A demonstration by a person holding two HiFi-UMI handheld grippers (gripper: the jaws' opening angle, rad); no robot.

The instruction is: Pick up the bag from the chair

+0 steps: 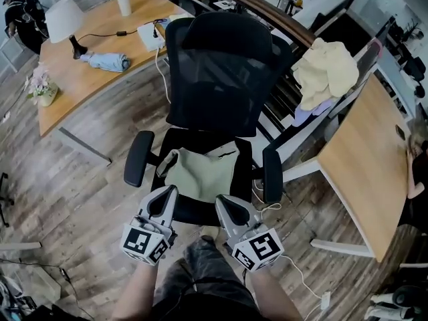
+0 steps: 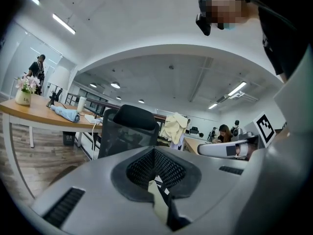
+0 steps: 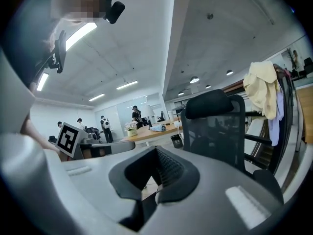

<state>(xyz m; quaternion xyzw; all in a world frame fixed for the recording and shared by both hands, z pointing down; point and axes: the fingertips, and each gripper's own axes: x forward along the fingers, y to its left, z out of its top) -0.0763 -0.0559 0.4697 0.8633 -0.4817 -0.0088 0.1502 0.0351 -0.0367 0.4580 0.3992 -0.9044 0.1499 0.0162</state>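
Note:
A pale green cloth bag (image 1: 200,172) lies flat on the seat of a black mesh office chair (image 1: 224,65). Both grippers hover side by side just before the seat's front edge, pointing at the bag. My left gripper (image 1: 166,194) is shut and empty, near the bag's front left corner. My right gripper (image 1: 227,202) is also shut and empty, at the front right corner. In the left gripper view the chair back (image 2: 133,126) rises beyond the closed jaws, and a sliver of the bag (image 2: 159,202) shows in the slit. The right gripper view has the chair (image 3: 215,126) to the right.
A wooden desk (image 1: 100,39) behind on the left carries a lamp (image 1: 63,20), a folded umbrella (image 1: 107,61) and flowers (image 1: 40,85). Another desk (image 1: 364,159) stands on the right, with cream cloth (image 1: 326,69) draped over a partition. A white cable (image 1: 301,279) lies on the floor.

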